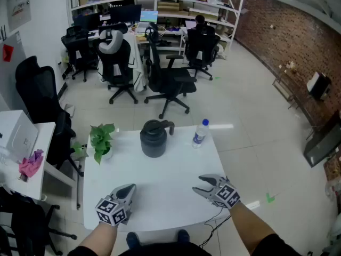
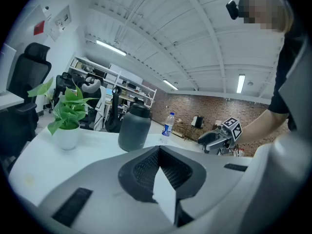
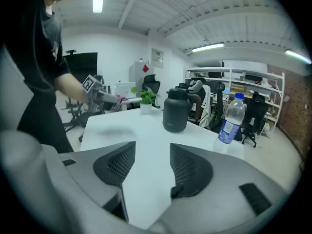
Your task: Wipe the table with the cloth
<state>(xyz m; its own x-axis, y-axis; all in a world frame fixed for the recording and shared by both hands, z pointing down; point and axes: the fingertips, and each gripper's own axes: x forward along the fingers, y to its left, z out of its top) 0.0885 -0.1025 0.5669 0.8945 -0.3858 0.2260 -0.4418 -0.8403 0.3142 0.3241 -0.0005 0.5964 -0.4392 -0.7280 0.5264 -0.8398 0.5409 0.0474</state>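
Left gripper [image 1: 129, 188], jaws pressed together on nothing, and right gripper [image 1: 197, 185], jaws apart and empty, hold no cloth; the only likely one is a pink bundle [image 1: 31, 163] on the side desk [image 1: 47, 137] at left, well off the table [image 1: 165, 193]. A wide sweep could topple the jug [image 1: 154, 138], bottle [image 1: 200, 133] or plant [image 1: 100, 141] on the far half. Both hover over the near edge, left nearly level, right tipped down.

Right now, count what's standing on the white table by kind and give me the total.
Potted plant: 1
Dark jug: 1
Water bottle: 1
Total on the white table: 3
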